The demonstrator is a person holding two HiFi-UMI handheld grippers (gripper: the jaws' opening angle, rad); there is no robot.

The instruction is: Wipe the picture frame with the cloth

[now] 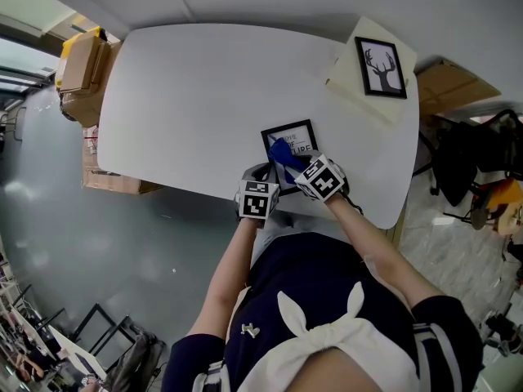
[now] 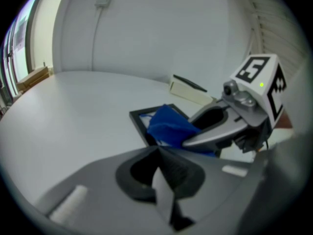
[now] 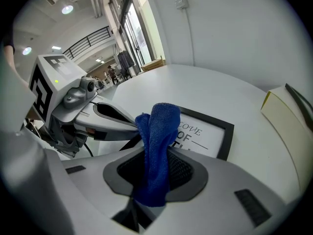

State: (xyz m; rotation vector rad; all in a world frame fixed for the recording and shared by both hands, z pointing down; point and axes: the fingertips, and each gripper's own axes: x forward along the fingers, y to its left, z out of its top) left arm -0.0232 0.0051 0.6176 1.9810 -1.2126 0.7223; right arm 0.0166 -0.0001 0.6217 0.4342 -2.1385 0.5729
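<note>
A black picture frame point(image 1: 296, 134) with printed words lies flat near the front edge of the white table point(image 1: 204, 96). My right gripper point(image 1: 292, 165) is shut on a blue cloth point(image 1: 283, 152), which rests on the frame's near left part. In the right gripper view the cloth point(image 3: 159, 141) stands up out of the jaws, over the frame point(image 3: 208, 133). My left gripper point(image 1: 265, 171) is shut, with its tips at the frame's near left corner point(image 2: 142, 121). The corner itself is hidden. In the left gripper view the cloth point(image 2: 168, 126) lies on the frame under the right gripper's fingers point(image 2: 215, 133).
A second black frame point(image 1: 382, 66) with a deer picture lies on a cream board point(image 1: 347, 84) at the table's far right. Cardboard boxes point(image 1: 82, 64) stand off the far left. The table's front edge runs just under both grippers.
</note>
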